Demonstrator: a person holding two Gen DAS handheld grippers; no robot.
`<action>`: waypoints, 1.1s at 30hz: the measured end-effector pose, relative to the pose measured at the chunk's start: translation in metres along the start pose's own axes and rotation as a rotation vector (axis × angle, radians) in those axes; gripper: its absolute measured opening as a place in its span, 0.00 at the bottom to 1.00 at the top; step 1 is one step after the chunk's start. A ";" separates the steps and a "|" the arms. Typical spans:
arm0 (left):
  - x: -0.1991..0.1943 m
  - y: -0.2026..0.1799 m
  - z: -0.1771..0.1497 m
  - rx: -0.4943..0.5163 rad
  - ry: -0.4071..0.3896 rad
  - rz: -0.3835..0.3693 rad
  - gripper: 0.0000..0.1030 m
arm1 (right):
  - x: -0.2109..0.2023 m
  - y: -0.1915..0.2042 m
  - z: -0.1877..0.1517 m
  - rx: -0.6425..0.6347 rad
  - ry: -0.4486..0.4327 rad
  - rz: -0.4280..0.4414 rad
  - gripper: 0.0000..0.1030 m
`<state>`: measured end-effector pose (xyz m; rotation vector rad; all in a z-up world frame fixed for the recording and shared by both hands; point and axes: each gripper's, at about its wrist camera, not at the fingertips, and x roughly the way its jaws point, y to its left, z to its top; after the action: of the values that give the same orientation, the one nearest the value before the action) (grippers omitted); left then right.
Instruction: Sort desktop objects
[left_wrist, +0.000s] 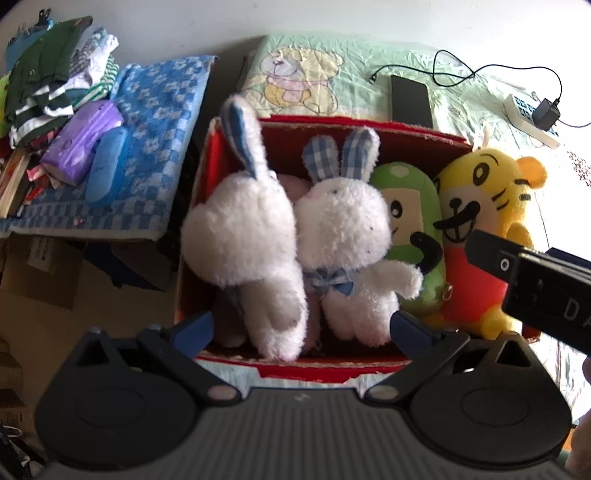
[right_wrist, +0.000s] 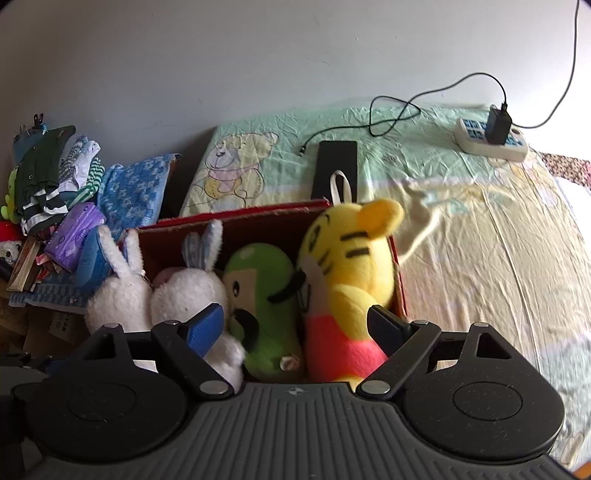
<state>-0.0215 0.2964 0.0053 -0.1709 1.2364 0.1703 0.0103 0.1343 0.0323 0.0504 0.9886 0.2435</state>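
A red cardboard box (left_wrist: 413, 134) (right_wrist: 236, 218) holds several plush toys in a row. From left: a white rabbit turned away (left_wrist: 243, 236) (right_wrist: 118, 295), a white rabbit with checked blue ears (left_wrist: 343, 229) (right_wrist: 188, 291), a green plush (left_wrist: 410, 218) (right_wrist: 262, 291) and a yellow tiger in a red top (left_wrist: 480, 206) (right_wrist: 351, 266). My left gripper (left_wrist: 301, 330) is open just in front of the two rabbits, holding nothing. My right gripper (right_wrist: 295, 328) is open, its fingers spanning the green plush and the tiger without closing on them. The right gripper's black body (left_wrist: 532, 280) shows at the left wrist view's right edge.
The box sits on a pale green bear-print sheet (right_wrist: 424, 184). Behind it lie a black phone (right_wrist: 336, 166) (left_wrist: 410, 98), a charger cable and a white power strip (right_wrist: 491, 140). To the left, a blue towel (left_wrist: 155, 122), a purple pack (left_wrist: 81, 140) and piled clothes (left_wrist: 55, 74).
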 end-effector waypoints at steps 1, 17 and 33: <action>0.001 0.000 -0.001 0.000 0.001 -0.002 0.99 | 0.000 -0.002 -0.002 0.002 0.000 -0.006 0.85; -0.001 -0.005 -0.015 0.030 -0.017 0.033 0.98 | -0.002 -0.004 -0.018 0.015 0.021 0.019 0.84; -0.009 -0.003 -0.026 0.037 -0.072 0.021 0.93 | -0.005 -0.002 -0.026 0.004 0.006 0.008 0.84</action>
<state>-0.0473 0.2872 0.0059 -0.1190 1.1696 0.1704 -0.0138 0.1294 0.0217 0.0569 0.9953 0.2493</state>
